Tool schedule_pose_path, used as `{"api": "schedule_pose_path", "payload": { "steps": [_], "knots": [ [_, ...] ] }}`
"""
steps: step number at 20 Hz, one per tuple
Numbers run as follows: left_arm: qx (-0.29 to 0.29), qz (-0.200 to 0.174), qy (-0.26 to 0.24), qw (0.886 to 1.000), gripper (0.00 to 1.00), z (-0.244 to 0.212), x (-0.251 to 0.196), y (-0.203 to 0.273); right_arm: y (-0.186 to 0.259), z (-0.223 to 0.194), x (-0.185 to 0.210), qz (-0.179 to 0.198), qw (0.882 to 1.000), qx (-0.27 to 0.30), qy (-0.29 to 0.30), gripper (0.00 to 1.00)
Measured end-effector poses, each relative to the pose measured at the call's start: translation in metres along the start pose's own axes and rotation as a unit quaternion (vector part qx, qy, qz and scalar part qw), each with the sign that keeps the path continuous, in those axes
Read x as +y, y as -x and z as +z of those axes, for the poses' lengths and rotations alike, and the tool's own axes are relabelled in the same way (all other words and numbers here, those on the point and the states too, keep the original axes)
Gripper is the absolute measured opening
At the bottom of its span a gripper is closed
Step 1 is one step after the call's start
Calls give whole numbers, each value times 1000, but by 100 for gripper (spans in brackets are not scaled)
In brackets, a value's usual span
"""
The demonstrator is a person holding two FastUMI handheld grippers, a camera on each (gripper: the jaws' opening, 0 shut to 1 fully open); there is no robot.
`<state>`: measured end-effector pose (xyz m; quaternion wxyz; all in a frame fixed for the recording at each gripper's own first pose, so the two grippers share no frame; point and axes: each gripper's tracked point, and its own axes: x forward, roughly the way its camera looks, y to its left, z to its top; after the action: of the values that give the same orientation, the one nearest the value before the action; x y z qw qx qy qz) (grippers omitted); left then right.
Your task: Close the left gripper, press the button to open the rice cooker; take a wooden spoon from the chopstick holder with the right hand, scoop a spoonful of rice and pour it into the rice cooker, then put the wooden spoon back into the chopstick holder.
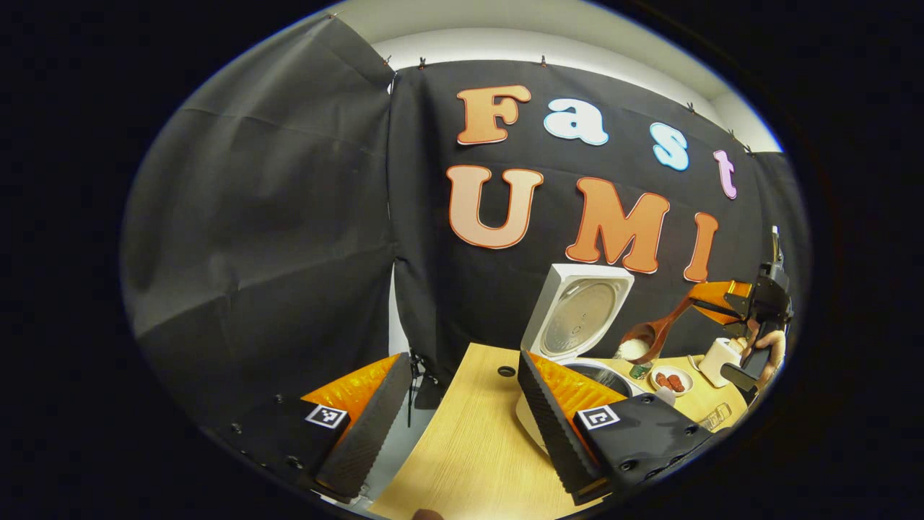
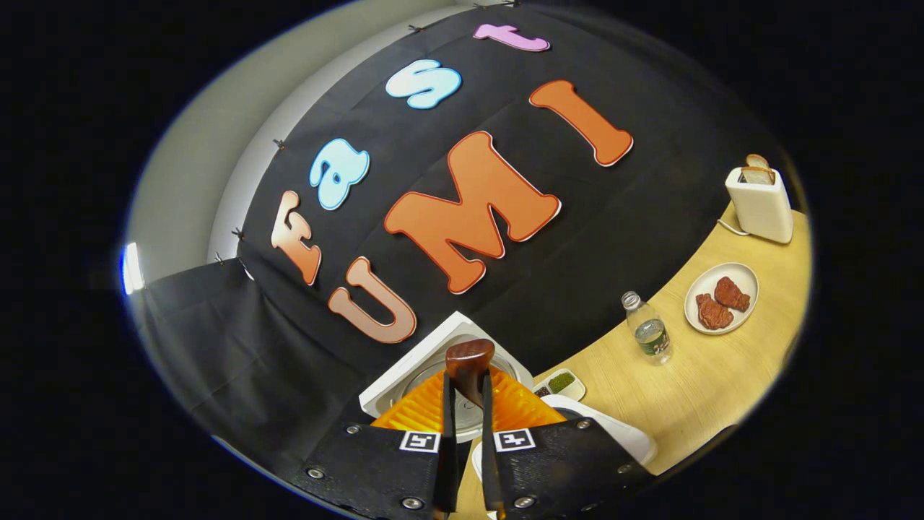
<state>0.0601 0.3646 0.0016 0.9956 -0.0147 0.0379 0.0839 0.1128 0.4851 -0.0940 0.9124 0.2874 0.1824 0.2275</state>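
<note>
Right gripper [image 2: 468, 404] clamped on wooden spoon [image 1: 653, 334], rice-laden bowl tipped above open rice cooker [image 1: 577, 318]. Left gripper [image 1: 462, 404] spread apart, nearer.

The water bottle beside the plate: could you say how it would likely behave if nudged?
The water bottle stands upright, tall and narrow, so it probably tips easily. Clear plastic suggests it is light. Once down, its round body would likely roll.

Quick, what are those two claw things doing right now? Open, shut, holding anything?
Left gripper: fingers wide apart, holding nothing.
Right gripper: fingers shut on the wooden spoon, rice in its bowl, over the open rice cooker.
</note>
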Motion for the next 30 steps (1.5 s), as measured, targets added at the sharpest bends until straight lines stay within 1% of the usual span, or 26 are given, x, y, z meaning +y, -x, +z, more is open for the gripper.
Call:
{"api": "schedule_pose_path", "payload": {
  "steps": [11, 19, 25, 30],
  "knots": [
    [-4, 2, -5, 1000, 100, 0, -6, 1, 3, 10, 22, 20, 996, -3, 83, 13],
    [-1, 5, -7, 1000, 100, -5, -6, 3, 3, 7, 41, 44, 989, 1, 138, 13],
    [5, 9, -6, 1000, 100, -11, -2, 4, 6, 4, 55, 54, 978, 2, 199, 13],
    [8, 15, -10, 1000, 100, -13, 0, 3, 9, -4, 60, 64, 959, 7, 276, 13]
  ]
}}
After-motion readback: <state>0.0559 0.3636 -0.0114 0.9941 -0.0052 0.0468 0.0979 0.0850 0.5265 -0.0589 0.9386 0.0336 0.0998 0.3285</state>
